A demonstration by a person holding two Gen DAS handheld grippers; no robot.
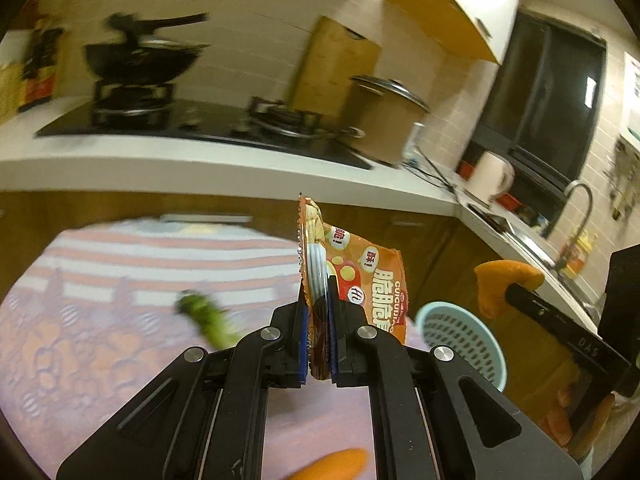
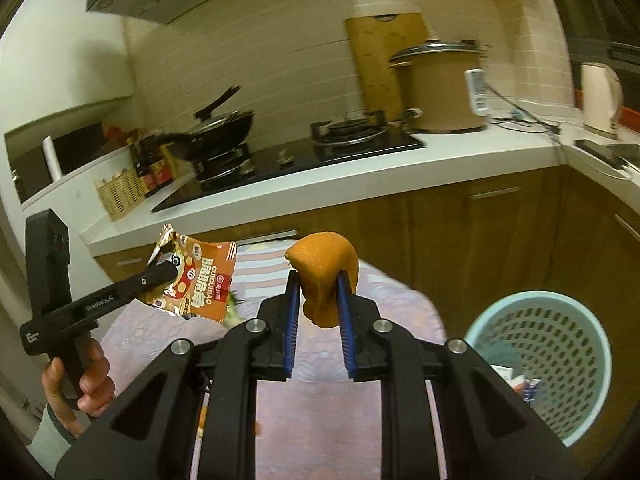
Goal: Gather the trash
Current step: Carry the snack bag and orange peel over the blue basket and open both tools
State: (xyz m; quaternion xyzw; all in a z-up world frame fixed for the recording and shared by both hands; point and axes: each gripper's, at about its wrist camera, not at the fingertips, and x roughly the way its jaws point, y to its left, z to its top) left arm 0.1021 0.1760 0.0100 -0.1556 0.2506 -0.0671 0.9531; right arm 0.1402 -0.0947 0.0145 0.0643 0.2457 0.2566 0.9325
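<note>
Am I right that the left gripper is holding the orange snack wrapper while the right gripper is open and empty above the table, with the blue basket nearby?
Not quite: the right gripper is not empty; its jaws are shut on an orange peel, as the right wrist view shows. The left gripper does hold the orange snack wrapper, and the blue basket is nearby.

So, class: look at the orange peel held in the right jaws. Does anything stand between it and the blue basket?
Nothing visible does. The orange peel hangs in open air above the table, and the blue basket stands open-topped to its right, past the table edge.
</note>
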